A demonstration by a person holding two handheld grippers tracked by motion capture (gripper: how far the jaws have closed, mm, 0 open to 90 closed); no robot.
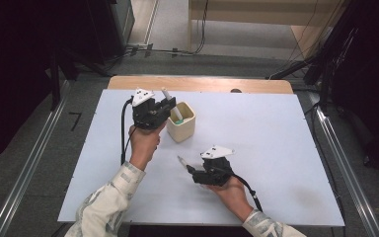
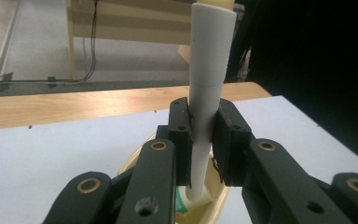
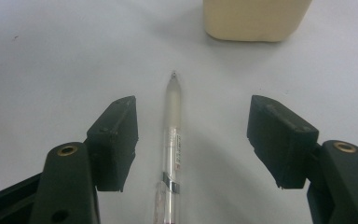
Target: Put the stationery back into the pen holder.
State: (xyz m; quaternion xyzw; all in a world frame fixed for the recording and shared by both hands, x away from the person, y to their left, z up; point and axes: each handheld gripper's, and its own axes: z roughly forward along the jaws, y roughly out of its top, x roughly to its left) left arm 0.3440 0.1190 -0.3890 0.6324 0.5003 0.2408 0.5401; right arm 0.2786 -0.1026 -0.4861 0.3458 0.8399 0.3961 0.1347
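Left gripper [image 2: 202,135] fingers clamped on a white marker [image 2: 209,70], roughly upright, long axis running up from the fingers; its top end is cut off by the frame edge in the left gripper view. Lower end drops below the fingers into the cream cup [image 1: 181,122], next to something green [image 2: 182,199] I can't identify. In the high view the marker leans a bit, top sticking out above the fingers.

Right gripper [image 3: 193,140] fingers wide, nothing pinched. Clear pen [image 3: 172,154] lies flat on the white surface [image 1: 276,148] midway between the fingers, touching neither. Long axis runs along the fingers, tip pointing away toward the cup. Back end is cut off at the bottom of the right gripper view; label print is unreadable.
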